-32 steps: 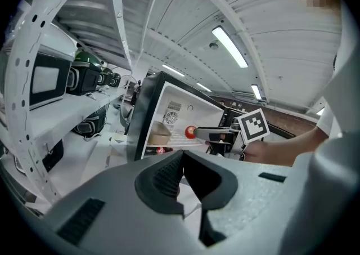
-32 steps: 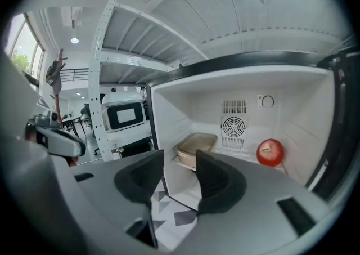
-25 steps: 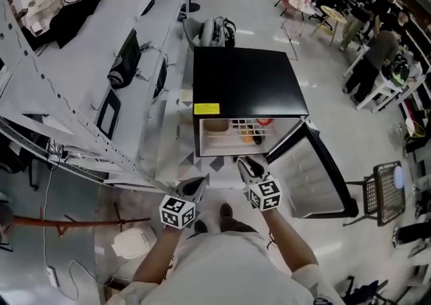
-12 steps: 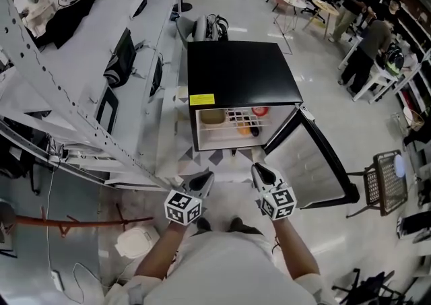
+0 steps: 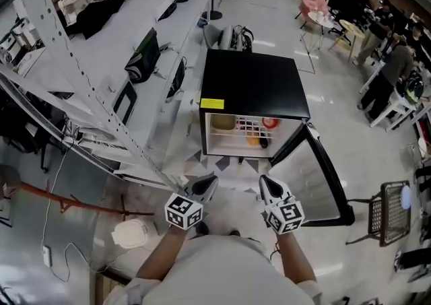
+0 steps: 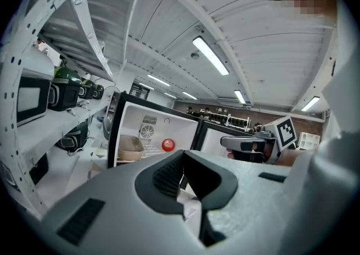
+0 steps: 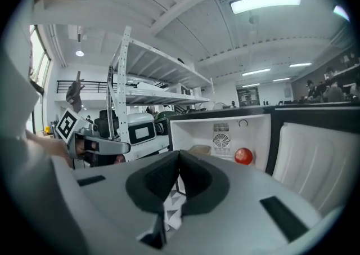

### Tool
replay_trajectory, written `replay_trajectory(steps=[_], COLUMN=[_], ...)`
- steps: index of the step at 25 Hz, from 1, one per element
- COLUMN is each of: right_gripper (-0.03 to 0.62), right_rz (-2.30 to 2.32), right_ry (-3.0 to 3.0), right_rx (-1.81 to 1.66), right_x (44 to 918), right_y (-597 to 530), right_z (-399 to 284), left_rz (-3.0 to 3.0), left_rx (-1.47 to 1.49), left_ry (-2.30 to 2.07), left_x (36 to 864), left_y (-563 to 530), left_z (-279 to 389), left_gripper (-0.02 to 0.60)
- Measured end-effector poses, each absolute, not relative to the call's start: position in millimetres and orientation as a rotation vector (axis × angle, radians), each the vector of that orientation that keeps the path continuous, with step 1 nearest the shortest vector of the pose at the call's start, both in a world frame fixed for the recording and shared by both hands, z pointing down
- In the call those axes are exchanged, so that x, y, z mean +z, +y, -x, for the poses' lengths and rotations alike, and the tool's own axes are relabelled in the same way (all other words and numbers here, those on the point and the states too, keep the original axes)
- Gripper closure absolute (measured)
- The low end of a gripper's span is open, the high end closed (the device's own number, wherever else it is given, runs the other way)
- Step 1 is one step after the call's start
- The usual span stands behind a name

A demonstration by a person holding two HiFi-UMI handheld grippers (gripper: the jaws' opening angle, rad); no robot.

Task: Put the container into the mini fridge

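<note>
While the left hand-held gripper (image 5: pixel 209 182) and the right hand-held gripper (image 5: pixel 265 182) hang side by side above the floor (image 5: pixel 232 163), both point toward the open mini fridge (image 5: pixel 254 85) and stand apart from it. The left hand-held gripper has its jaws pressed together at the tips, with nothing between the pads. The jaws of the right hand-held gripper have just been closing and now meet, also with nothing between them. Each unit carries a marker cube (image 5: pixel 183 212) at its rear, near the person's wrist. The container (image 5: pixel 224 122), a tan tub, is inside the mini fridge, on the left side of the wire shelf (image 5: pixel 244 124), clear of both hand-held grippers. A red round item (image 5: pixel 270 122) sits at the right side of the same compartment, well apart from the container. An orange item (image 5: pixel 252 139) lies lower down, between the two. The door (image 5: pixel 308 174) is swung fully open to the right in the head view, with its pale inner liner facing the person. A yellow label (image 5: pixel 211 104) is fixed at the front left corner of the black top panel. The floor directly in front of the cabinet shows a grey and white triangle pattern. A white shelving rack (image 5: pixel 81 91) runs along the left of the cabinet and holds dark equipment.
</note>
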State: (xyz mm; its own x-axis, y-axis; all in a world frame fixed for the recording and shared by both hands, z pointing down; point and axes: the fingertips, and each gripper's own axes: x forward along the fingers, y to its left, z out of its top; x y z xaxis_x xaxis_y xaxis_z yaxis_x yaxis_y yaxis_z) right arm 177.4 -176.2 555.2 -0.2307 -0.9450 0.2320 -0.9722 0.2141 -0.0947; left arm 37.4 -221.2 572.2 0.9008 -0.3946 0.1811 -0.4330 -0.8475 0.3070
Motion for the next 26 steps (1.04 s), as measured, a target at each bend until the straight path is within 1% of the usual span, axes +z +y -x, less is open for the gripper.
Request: replay_trajectory(steps=[10,26], right_gripper=[0.588,0.588], right_rz=[-1.816,-1.795], right_ry=[-2.462,-2.472], right_rx=[0.305,0.302], right_x=[539,543], right_y=[-172,-174], right_z=[-180,-182], left_rz=[-2.727,-2.718], left_rx=[0.129,0.133], left_ry=[-0.687,-0.700], left_x=[559,561], left_y=[-207,-208], left_z=[-38,-42], left_gripper=[0.577,0.577])
